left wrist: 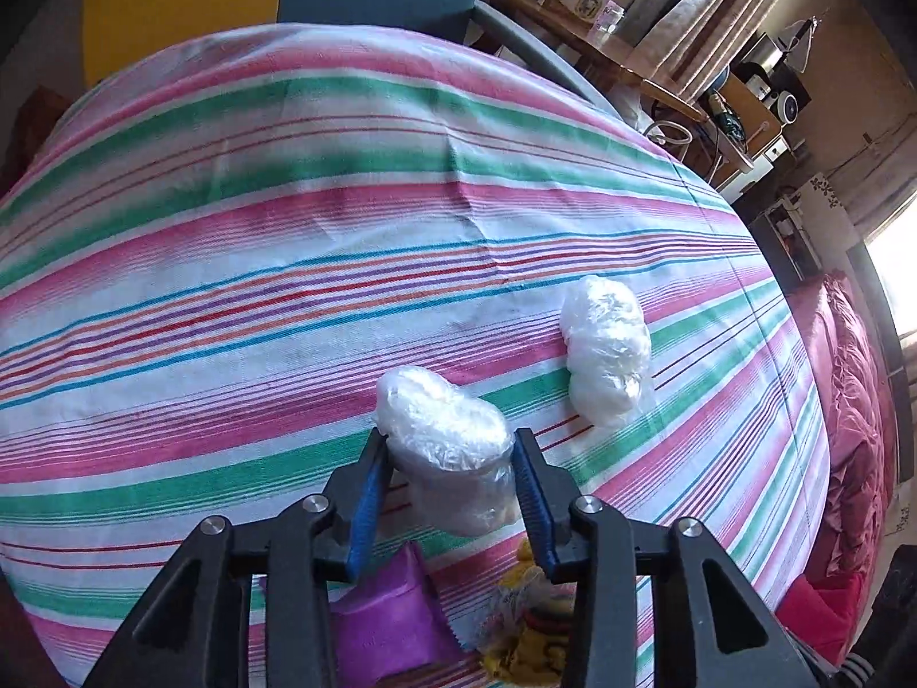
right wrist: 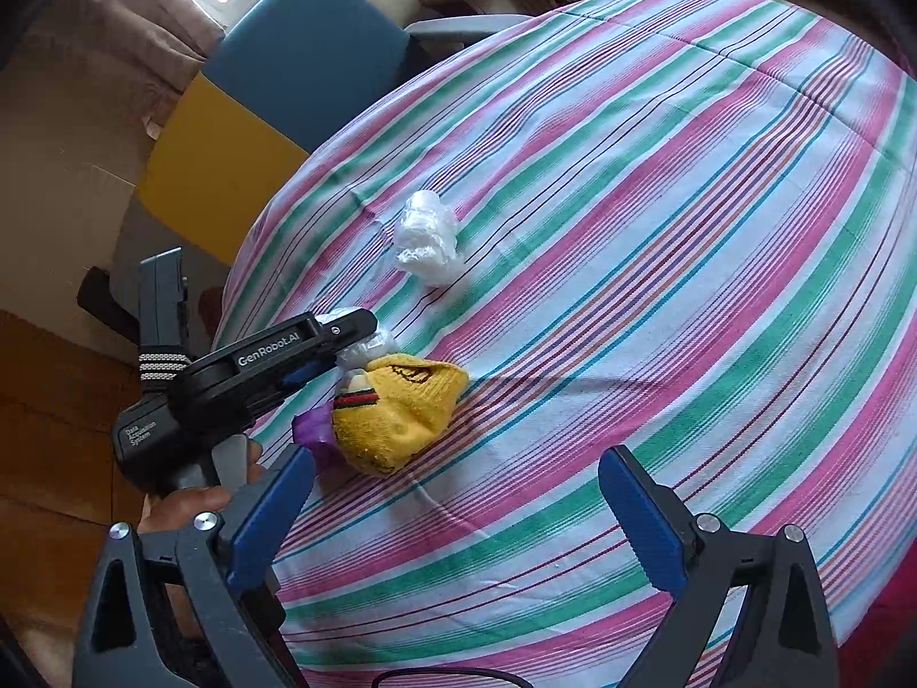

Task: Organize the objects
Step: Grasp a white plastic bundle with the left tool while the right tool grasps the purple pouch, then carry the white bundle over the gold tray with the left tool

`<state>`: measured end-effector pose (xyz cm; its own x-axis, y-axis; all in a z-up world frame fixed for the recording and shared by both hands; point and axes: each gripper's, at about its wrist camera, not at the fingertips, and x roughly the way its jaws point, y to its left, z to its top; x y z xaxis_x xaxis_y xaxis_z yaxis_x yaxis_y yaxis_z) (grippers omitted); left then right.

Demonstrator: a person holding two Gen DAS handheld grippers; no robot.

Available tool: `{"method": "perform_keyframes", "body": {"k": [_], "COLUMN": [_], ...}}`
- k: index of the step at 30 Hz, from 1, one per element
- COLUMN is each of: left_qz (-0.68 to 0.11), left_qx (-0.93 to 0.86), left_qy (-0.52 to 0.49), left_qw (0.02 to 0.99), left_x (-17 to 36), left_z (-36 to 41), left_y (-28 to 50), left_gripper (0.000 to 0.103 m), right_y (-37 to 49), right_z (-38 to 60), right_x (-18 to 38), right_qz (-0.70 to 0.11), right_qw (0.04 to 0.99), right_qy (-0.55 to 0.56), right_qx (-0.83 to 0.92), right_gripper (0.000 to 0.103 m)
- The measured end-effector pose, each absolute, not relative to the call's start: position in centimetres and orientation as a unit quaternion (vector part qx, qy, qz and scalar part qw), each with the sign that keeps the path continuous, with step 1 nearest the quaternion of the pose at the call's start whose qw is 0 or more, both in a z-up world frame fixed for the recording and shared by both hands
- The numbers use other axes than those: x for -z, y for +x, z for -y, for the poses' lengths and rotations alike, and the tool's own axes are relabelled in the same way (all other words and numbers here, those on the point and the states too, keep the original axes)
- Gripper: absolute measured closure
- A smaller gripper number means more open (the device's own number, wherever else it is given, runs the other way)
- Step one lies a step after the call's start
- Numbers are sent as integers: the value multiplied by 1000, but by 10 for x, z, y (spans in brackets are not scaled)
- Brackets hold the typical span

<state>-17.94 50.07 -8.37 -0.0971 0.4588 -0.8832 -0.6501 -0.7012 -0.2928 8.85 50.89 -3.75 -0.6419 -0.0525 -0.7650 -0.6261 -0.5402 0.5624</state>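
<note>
A crumpled clear plastic bundle [left wrist: 447, 447] lies on the striped tablecloth [left wrist: 286, 264] between the blue pads of my left gripper [left wrist: 451, 441]; both pads press its sides. The right wrist view shows that gripper [right wrist: 358, 338] tilted down over the same bundle [right wrist: 372, 348], with a person's hand [right wrist: 189, 501] on its handle. A second plastic bundle [left wrist: 607, 350] [right wrist: 427, 241] rests a short way beyond. A yellow sock [right wrist: 395, 413] [left wrist: 533, 636] and a purple packet [left wrist: 384, 613] [right wrist: 312, 430] lie just behind the held bundle. My right gripper [right wrist: 458, 458] hangs open over bare cloth.
A blue chair [right wrist: 309, 51] and a yellow chair [right wrist: 212, 172] stand against the table's far edge. A wooden side table with boxes [left wrist: 584, 6] and shelves of clutter [left wrist: 762, 92] stand beyond. Red bedding [left wrist: 848, 401] lies past the table's right edge.
</note>
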Motion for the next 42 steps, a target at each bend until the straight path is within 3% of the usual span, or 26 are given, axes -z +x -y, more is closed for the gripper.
{"method": "perform_keyframes", "body": {"k": [8, 13, 16, 22, 30, 35, 38, 42], "left_qz": [-66, -74, -74, -39, 20, 51, 54, 66], "left_qx": [-768, -778, -782, -775, -777, -778, -776, -774], "left_qy": [-509, -489, -484, -502, -520, -523, -526, -527], "left_qw": [384, 387, 386, 382, 355, 344, 344, 344], "left_x": [28, 14, 11, 18, 25, 25, 28, 31], "left_z": [-416, -346, -296, -218, -145, -120, -118, -119], "left_y": [-159, -124, -102, -79, -70, -67, -64, -62], "left_gripper": [61, 61, 61, 61, 61, 61, 61, 61], "right_y": [81, 65, 54, 14, -68, -98, -105, -91], "right_z": [-500, -469, -443, -375, -348, -359, -363, -354], "right_x": [34, 18, 5, -8, 36, 63, 65, 64], "right_qz": [-415, -323, -243, -19, 219, 217, 161, 128], "right_qw": [176, 157, 141, 78, 16, 10, 3, -3], "right_qy": [-396, -411, -415, -457, -540, -571, -578, -583], "right_qx": [-800, -838, -866, -886, -813, -792, -800, -802], "right_gripper": [3, 3, 4, 27, 28, 30, 59, 66]}}
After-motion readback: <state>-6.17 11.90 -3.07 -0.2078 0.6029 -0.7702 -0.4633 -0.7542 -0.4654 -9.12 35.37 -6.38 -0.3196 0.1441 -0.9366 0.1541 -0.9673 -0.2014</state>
